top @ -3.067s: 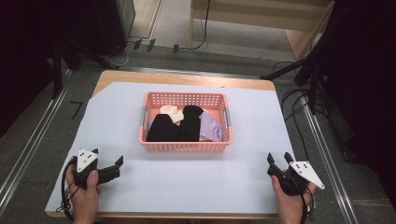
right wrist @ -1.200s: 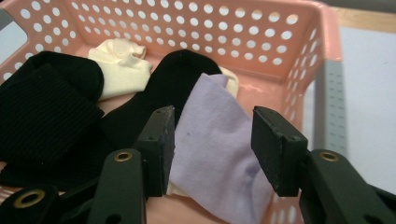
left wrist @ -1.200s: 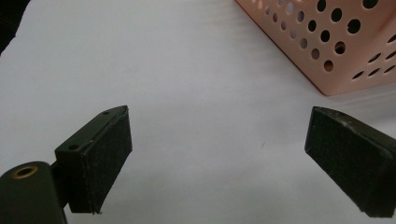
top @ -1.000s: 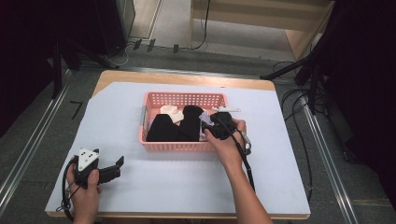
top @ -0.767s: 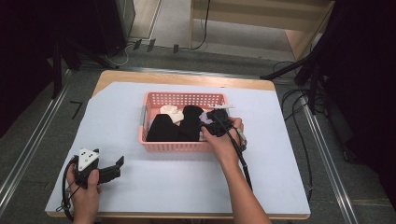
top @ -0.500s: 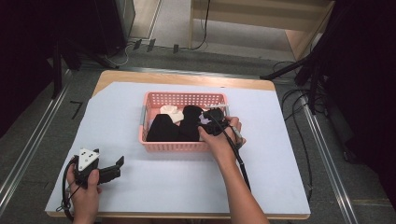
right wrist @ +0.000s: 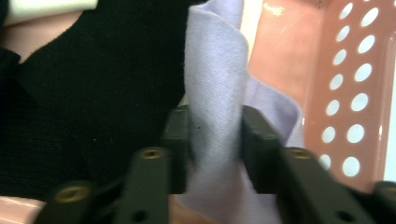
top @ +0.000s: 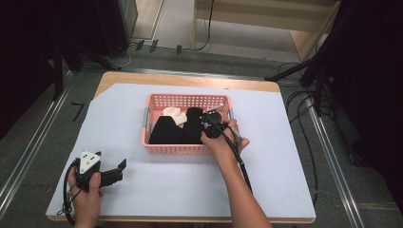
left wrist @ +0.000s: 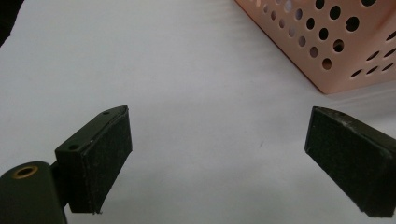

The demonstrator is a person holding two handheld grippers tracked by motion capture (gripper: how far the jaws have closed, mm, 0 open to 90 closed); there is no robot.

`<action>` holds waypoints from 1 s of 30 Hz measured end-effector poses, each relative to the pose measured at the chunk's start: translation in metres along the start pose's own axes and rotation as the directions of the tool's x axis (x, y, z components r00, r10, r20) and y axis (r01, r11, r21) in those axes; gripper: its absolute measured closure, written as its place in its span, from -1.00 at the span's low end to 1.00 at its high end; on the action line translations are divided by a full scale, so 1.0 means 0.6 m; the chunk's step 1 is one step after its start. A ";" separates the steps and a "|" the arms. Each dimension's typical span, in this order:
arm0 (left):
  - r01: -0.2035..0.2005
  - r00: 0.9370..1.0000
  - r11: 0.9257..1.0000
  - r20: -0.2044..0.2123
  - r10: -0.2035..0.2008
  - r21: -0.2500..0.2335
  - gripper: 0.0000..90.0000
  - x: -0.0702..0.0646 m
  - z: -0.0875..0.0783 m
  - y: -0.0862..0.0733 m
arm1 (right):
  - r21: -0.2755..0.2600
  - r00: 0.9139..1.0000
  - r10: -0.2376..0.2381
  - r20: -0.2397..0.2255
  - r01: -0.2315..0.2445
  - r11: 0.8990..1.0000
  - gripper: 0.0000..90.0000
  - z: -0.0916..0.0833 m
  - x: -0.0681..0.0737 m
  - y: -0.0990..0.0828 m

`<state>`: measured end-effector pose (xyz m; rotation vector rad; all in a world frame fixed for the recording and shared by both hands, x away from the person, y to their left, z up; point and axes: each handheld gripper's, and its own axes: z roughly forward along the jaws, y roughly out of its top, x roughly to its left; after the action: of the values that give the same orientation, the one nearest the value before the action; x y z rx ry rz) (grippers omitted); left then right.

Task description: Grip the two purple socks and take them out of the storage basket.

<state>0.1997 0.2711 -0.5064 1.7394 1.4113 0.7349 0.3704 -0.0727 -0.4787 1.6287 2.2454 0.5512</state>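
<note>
While the right claw (right wrist: 215, 149) pinches it, the lavender cloth's (right wrist: 215, 84) fold stands upright.

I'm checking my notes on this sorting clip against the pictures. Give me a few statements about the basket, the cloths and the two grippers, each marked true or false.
1. The right gripper has its jaws closed on a fold of the lilac cloth. True; the jaws have just been closing, with the cloth pinched between them.
2. The left gripper grips a black cloth. False: its jaws stand wide apart over the bare white table cover, with nothing between them.
3. The pink basket is made of solid, unpierced plastic. False: its walls are full of round holes.
4. Black cloth lies in the basket beside a cream piece. True.
5. The left gripper is inside the basket. False: it is outside it, near the table's front left.
</note>
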 end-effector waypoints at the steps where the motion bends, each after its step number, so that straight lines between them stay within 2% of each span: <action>1: -0.001 1.000 1.000 0.001 0.001 0.000 -0.82 0.000 0.000 0.000 | -0.009 1.000 0.004 -0.002 -0.004 1.000 0.74 -0.001 -0.002 -0.001; 2: 0.000 1.000 1.000 0.002 0.000 0.000 -0.82 0.000 0.000 0.000 | -0.025 1.000 0.013 -0.010 -0.013 1.000 0.77 -0.002 -0.004 -0.001; 3: 0.000 1.000 1.000 0.002 0.000 0.000 -0.82 0.000 0.000 0.000 | -0.070 0.999 0.027 -0.043 -0.030 0.997 0.80 -0.007 -0.009 -0.004; 4: -0.002 1.000 1.000 0.001 0.002 0.000 -0.82 0.000 0.000 0.000 | -0.070 0.999 0.027 -0.043 -0.030 0.997 0.80 -0.007 -0.009 -0.004; 5: -0.004 1.000 1.000 0.003 0.004 0.000 -0.82 0.000 0.000 0.000 | -0.099 0.997 0.046 -0.066 -0.053 0.994 0.80 -0.011 -0.011 -0.005; 8: -0.009 1.000 1.000 0.001 0.009 0.003 -0.82 -0.001 0.000 0.000 | -0.182 0.987 0.077 -0.140 -0.102 0.978 0.81 -0.023 -0.022 -0.010; 9: -0.011 1.000 1.000 0.000 0.011 0.004 -0.82 -0.001 0.000 0.000 | -0.199 0.986 0.081 -0.149 -0.110 0.974 0.81 -0.025 -0.024 -0.011; 12: -0.012 1.000 1.000 -0.001 0.012 0.004 -0.82 -0.001 0.000 0.000 | -0.280 0.984 0.076 -0.160 -0.119 0.953 0.82 -0.033 -0.033 -0.017; 14: -0.013 1.000 1.000 -0.002 0.013 0.004 -0.82 -0.001 0.000 0.000 | -0.345 0.982 0.055 -0.180 -0.116 0.931 0.82 -0.039 -0.039 -0.021; 15: -0.012 1.000 1.000 -0.002 0.012 0.005 -0.82 -0.002 0.000 0.000 | -0.395 0.983 0.034 -0.182 -0.105 0.913 0.82 -0.046 -0.041 -0.022; 16: -0.012 1.000 1.000 -0.002 0.012 0.005 -0.82 -0.002 0.001 0.000 | -0.395 0.983 0.034 -0.182 -0.105 0.913 0.82 -0.046 -0.041 -0.022; 17: -0.014 1.000 1.000 -0.002 0.014 0.005 -0.82 -0.002 0.001 0.000 | -0.413 0.983 0.026 -0.183 -0.101 0.905 0.82 -0.049 -0.041 -0.023; 19: -0.015 1.000 1.000 -0.002 0.015 0.005 -0.82 -0.002 0.001 0.000 | -0.469 0.978 0.005 -0.206 -0.104 0.877 0.82 -0.061 -0.042 -0.023; 20: -0.015 1.000 1.000 -0.003 0.015 0.006 -0.82 -0.002 0.001 0.000 | -0.508 0.978 -0.008 -0.208 -0.101 0.855 0.82 -0.070 -0.042 -0.023; 21: -0.017 1.000 1.000 -0.002 0.017 0.006 -0.82 -0.002 0.001 0.000 | -0.508 0.978 -0.008 -0.208 -0.101 0.855 0.82 -0.070 -0.042 -0.023; 22: -0.017 1.000 1.000 -0.004 0.017 0.006 -0.82 -0.002 0.000 0.000 | -0.532 0.978 -0.015 -0.207 -0.100 0.841 0.82 -0.073 -0.043 -0.022; 23: -0.018 1.000 1.000 -0.005 0.018 0.006 -0.82 -0.002 0.001 0.000 | -0.546 0.977 -0.016 -0.213 -0.106 0.831 0.81 -0.077 -0.044 -0.022; 24: -0.018 1.000 1.000 -0.005 0.018 0.007 -0.82 -0.002 0.001 0.000 | -0.568 0.977 -0.023 -0.213 -0.105 0.816 0.81 -0.080 -0.046 -0.021; 25: -0.018 1.000 1.000 -0.005 0.018 0.006 -0.82 -0.002 0.001 0.000 | -0.571 0.977 -0.020 -0.214 -0.109 0.814 0.81 -0.082 -0.047 -0.021; 27: -0.018 1.000 1.000 -0.005 0.018 0.005 -0.82 -0.002 0.000 0.000 | -0.599 0.980 -0.029 -0.197 -0.097 0.795 0.81 -0.083 -0.052 -0.022; 28: -0.017 1.000 1.000 -0.009 0.017 0.003 -0.82 -0.003 0.001 0.000 | -0.621 0.979 -0.025 -0.201 -0.108 0.776 0.81 -0.085 -0.055 -0.023; 29: -0.017 1.000 1.000 -0.010 0.017 0.003 -0.82 -0.003 0.001 0.000 | -0.621 0.979 -0.025 -0.201 -0.108 0.776 0.81 -0.085 -0.055 -0.023; 30: -0.017 1.000 1.000 -0.011 0.017 0.003 -0.82 -0.003 0.001 0.000 | -0.635 0.980 -0.030 -0.198 -0.105 0.766 0.81 -0.085 -0.057 -0.023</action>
<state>0.1997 0.2691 -0.5065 1.7544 1.4071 0.7526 0.3453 -0.1154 -0.4396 1.2868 1.8184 1.3745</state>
